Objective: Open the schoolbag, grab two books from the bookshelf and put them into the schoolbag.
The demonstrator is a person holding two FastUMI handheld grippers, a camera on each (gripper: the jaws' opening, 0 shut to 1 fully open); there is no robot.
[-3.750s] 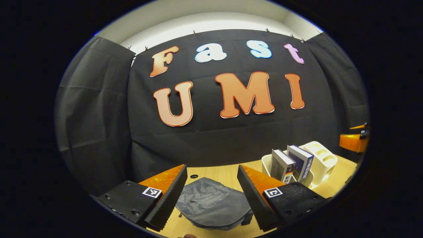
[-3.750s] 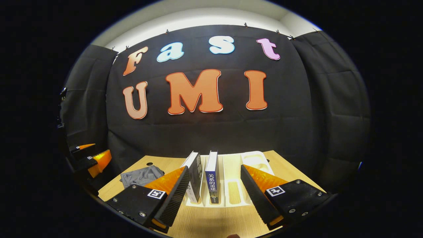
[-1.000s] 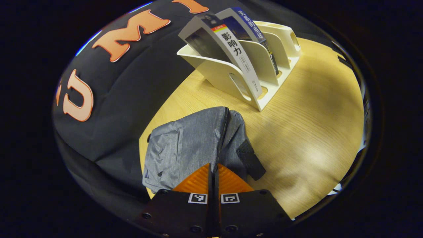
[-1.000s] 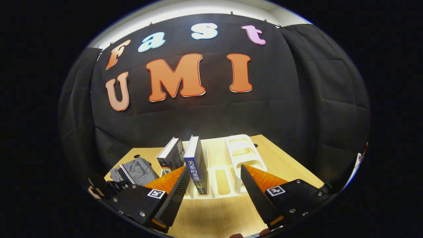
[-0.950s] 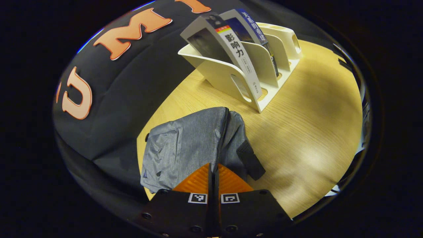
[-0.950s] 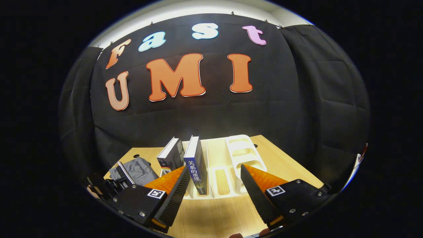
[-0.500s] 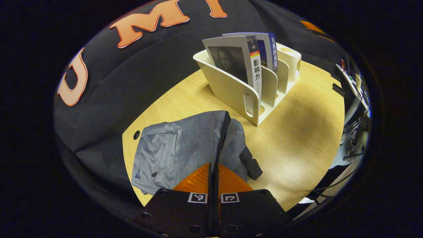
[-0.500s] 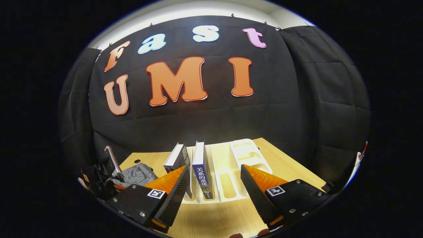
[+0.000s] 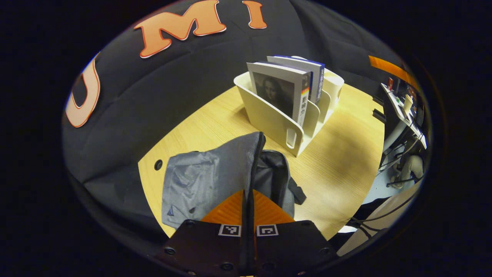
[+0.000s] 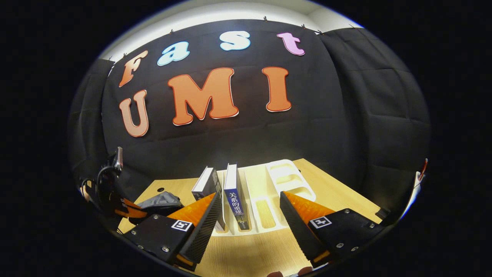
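The grey schoolbag (image 9: 200, 181) lies on the wooden table (image 9: 346, 154). Its zipper line runs straight into my left gripper (image 9: 248, 194), which is shut on the zipper pull. Right of the zipper the bag gapes and shows a dark inside (image 9: 271, 171). Beyond it stands the white bookshelf (image 9: 275, 121), holding a grey portrait book (image 9: 276, 90) and a blue book (image 9: 317, 77), both upright. My right gripper (image 10: 250, 200) hangs open just in front of the bookshelf (image 10: 286, 177), level with the blue book (image 10: 233, 192) and the grey book (image 10: 207, 184). The schoolbag (image 10: 159, 201) and the left gripper (image 10: 125, 209) show at far left.
A cable hole (image 9: 158, 164) sits in the table left of the bag. Past the table's right edge lie other desks and cables (image 9: 403, 115). The bookshelf's right-hand slots (image 10: 265, 211) hold no books. Bare wood (image 10: 250, 250) lies in front of the bookshelf.
My left gripper, open above the bag earlier, is now shut at the zipper and has drawn back along it; the bag's mouth has opened. The right gripper stays open and has barely shifted.
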